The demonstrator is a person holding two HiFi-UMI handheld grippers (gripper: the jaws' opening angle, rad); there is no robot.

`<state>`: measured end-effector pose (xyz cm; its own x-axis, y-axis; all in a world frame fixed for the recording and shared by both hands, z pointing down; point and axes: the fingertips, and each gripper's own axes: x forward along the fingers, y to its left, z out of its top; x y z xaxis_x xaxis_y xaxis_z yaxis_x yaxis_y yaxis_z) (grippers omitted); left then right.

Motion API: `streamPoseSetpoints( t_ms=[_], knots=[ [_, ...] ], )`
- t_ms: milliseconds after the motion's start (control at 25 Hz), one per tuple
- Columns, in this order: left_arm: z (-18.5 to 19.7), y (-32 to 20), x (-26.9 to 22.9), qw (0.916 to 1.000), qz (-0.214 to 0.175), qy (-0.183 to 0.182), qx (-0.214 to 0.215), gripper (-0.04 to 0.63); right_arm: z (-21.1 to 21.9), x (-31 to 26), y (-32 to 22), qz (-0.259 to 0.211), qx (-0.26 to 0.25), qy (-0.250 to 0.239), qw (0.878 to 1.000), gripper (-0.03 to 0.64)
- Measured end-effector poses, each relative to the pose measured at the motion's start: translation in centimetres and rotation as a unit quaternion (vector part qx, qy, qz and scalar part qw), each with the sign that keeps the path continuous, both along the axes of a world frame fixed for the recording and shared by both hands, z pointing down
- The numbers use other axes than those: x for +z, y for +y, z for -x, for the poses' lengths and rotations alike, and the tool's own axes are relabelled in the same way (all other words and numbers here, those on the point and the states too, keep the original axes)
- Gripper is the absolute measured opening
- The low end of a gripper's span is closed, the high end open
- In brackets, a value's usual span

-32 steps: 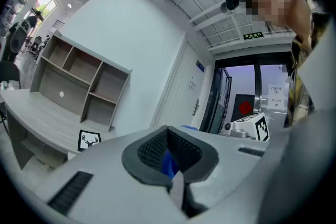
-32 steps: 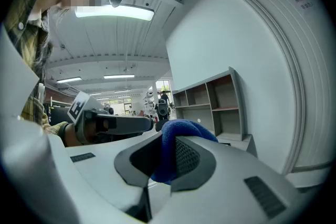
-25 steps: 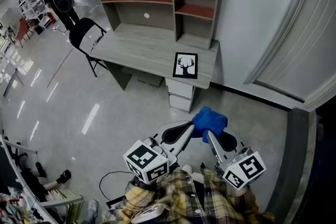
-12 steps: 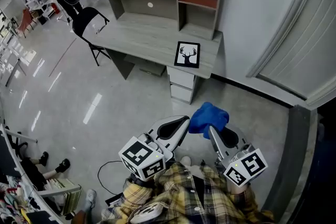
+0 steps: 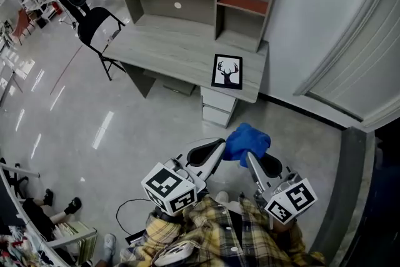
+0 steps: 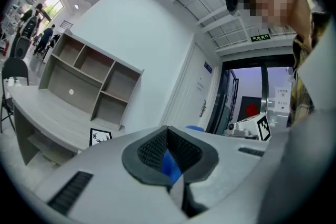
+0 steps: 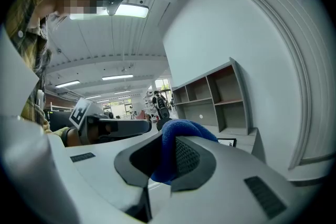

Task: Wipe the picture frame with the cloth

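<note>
— Left gripper (image 5: 211, 150)?
— Held low in front of the torso, angled forward and to the right. Jaws drawn together.
— Right gripper (image 5: 251, 159)?
— Level with the left and just beside it, pointing forward. Jaws clamped on the blue cloth (image 5: 248, 139), which bulges above the pads.
— Arms?
— Both tucked close against the plaid shirt (image 5: 212, 236).

A grey surface (image 5: 169, 47) stands against the wall (image 5: 312, 3), open shelves (image 5: 187, 3) at its back; drawers (image 5: 219, 107) sit under its right end. A black chair (image 5: 95, 27) stands just left.
</note>
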<state>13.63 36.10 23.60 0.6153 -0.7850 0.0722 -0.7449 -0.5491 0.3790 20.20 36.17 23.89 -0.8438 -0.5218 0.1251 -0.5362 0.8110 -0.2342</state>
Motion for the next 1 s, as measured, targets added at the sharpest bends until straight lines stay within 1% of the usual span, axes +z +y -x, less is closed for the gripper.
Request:
streamPoseSetpoints(
  t_ms=[200, 360, 520, 760, 1000],
  knots=[
    [5.5, -4.5, 0.3, 0.9999, 0.004, 0.003, 0.012, 0.006, 5.1, -0.1, -4.0, 0.008, 0.012, 0.002, 1.000, 0.049],
    [9.6, -7.9, 0.4, 0.9996, 0.008, 0.001, 0.026, 0.006, 8.6, -0.4, -7.4, 0.012, 0.033, 0.001, 0.999, 0.049],
    [12.7, -9.6, 0.9, 0.9986, 0.017, -0.002, 0.050, 0.006, 11.4, 0.2, -9.4, 0.025, 0.061, -0.001, 0.998, 0.049],
    [16.0, -11.2, 2.6, 0.9969, 0.035, -0.005, 0.070, 0.006, 13.0, 1.2, -11.0, 0.042, 0.108, 0.001, 0.993, 0.049],
    [17.1, -12.8, 4.4, 0.9948, 0.060, 0.001, 0.083, 0.006, 12.9, 2.9, -12.8, 0.065, 0.137, 0.013, 0.988, 0.049]
  ],
)
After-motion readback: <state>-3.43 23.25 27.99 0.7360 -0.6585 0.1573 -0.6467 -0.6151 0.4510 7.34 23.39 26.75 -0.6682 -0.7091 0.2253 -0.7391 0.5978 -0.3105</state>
